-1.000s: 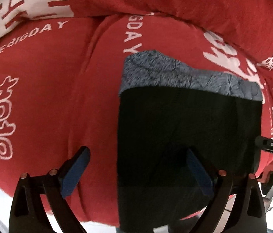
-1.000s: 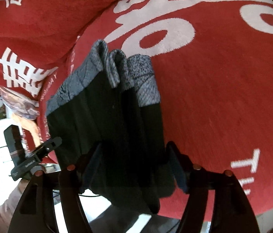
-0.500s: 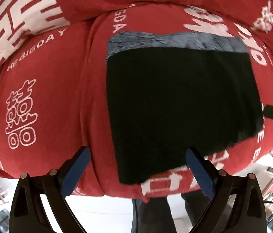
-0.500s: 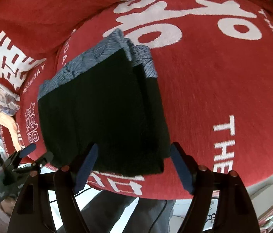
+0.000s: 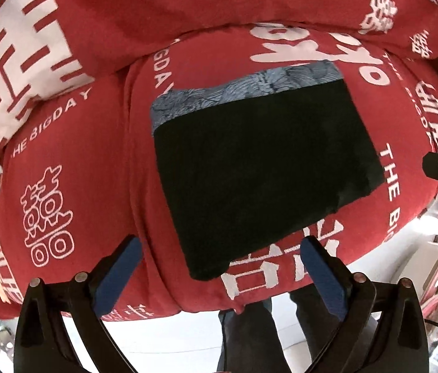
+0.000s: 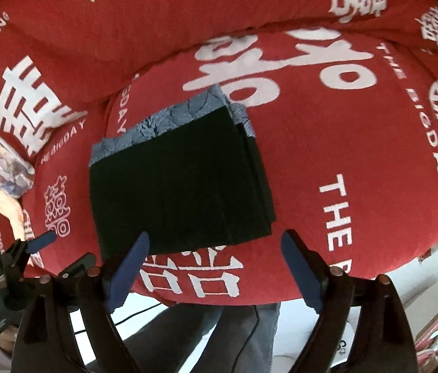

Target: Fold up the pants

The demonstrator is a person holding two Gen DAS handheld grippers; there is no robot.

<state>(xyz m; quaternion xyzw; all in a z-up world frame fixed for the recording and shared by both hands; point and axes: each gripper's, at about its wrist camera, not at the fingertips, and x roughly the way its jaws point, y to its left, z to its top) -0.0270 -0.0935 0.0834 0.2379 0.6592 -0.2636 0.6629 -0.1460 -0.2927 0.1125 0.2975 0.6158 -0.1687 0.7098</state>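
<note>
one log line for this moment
pants: folded, on red cushion | left tongs: open, empty | right tongs: just opened, empty

The black pants [image 5: 262, 168] lie flat as a folded rectangle on the red cushion [image 5: 72, 143], with the grey patterned waistband [image 5: 244, 90] along the far edge and the stacked layers visible at the right side, near the front edge.

A red cushioned sofa seat [image 5: 94, 161], printed with white characters and "THE BIG DAY" lettering, carries the folded black pants [image 5: 262, 168]. They lie flat mid-seat, grey patterned waistband toward the back edge, bottom fold near the front edge.
</note>
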